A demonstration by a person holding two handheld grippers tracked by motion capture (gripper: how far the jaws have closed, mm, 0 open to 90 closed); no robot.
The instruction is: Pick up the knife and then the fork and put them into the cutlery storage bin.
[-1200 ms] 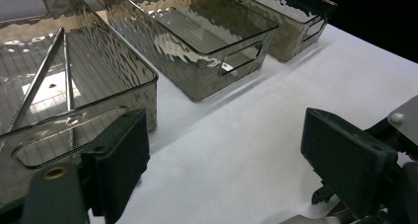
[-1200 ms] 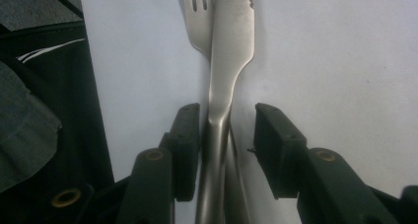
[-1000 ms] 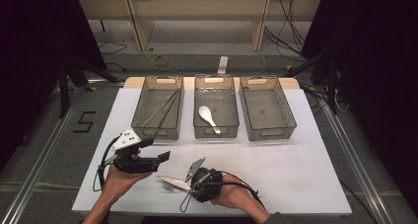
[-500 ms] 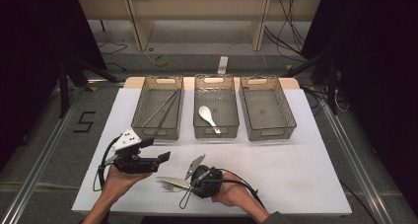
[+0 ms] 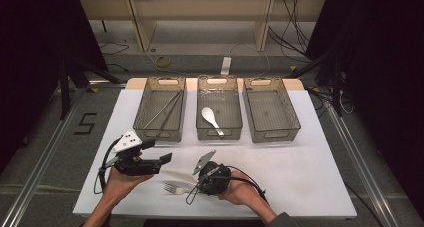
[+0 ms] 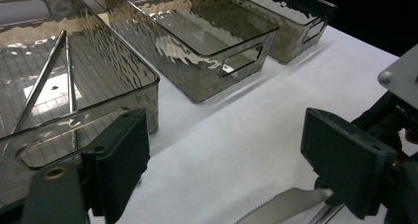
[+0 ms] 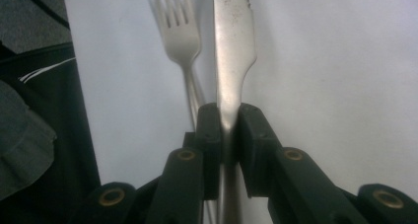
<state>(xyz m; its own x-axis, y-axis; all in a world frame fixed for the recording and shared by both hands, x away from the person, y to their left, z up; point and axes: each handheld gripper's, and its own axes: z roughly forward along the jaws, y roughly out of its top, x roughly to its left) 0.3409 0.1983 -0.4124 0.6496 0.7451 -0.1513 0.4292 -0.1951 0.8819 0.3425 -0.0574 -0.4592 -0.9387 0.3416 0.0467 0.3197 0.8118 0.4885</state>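
The right tongs (image 7: 224,123) pinched the knife (image 7: 231,51), not yet binned; a fork (image 7: 177,21) lay just beside them. The left tongs (image 6: 236,169) stood spread, empty.

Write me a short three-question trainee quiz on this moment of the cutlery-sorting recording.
1. True or false: the right tool is shut on the knife.
2. Which bin holds the white spoon? A) left bin B) middle bin C) right bin
3. Fill in: beside the knife, lying on the white table, is a ____.

Key
1. True: in the right gripper view the jaws pinch the knife's handle.
2. B: the spoon lies in the middle bin; the left bin holds thin metal sticks, and the right bin looks empty.
3. Fork. The left tool stands open, holding nothing.
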